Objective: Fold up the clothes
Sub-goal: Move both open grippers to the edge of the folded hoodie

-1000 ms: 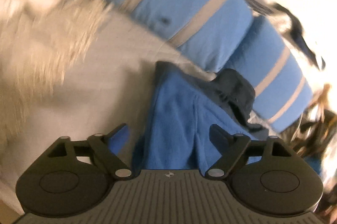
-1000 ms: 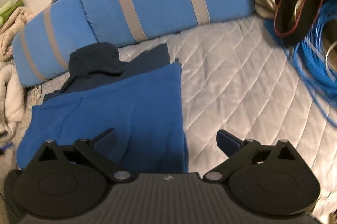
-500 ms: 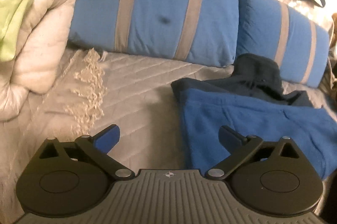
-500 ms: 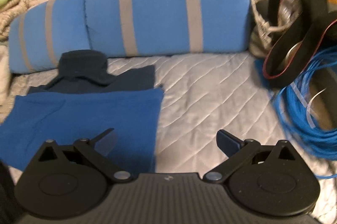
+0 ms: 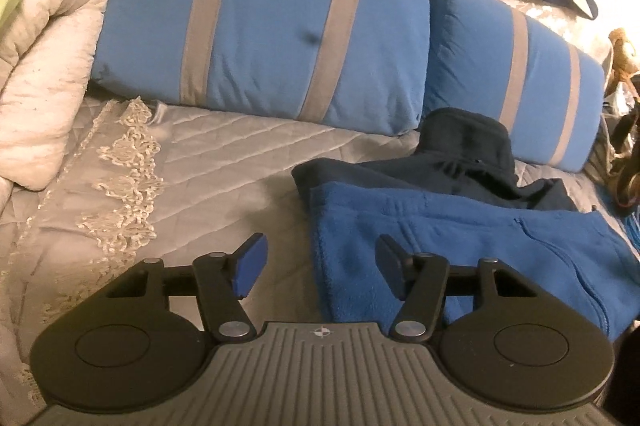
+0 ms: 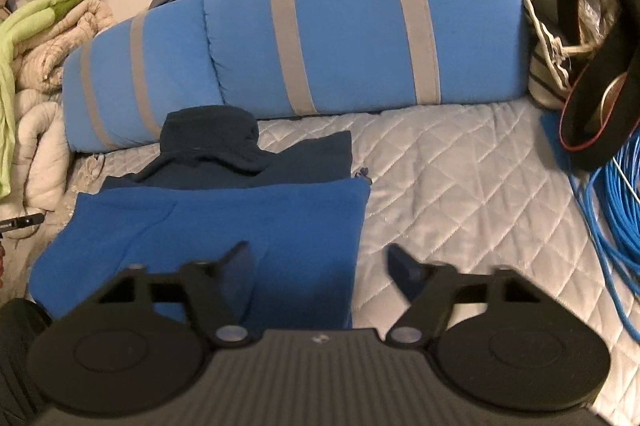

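left gripper [image 5: 320, 268] spread, empty, over fleece's left edge | right gripper [image 6: 320, 268] spread, empty, over its right edge | blue fleece [image 5: 460, 246] folded flat on quilt [image 5: 224, 162]

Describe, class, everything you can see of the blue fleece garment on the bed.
The blue fleece garment looks soft and fuzzy, bright blue, folded into a flat rectangle with stitched seams showing. It lies on the grey quilted bedspread, overlapping a dark navy garment behind it, near striped blue pillows. Both open grippers hover at its near corners without gripping it.
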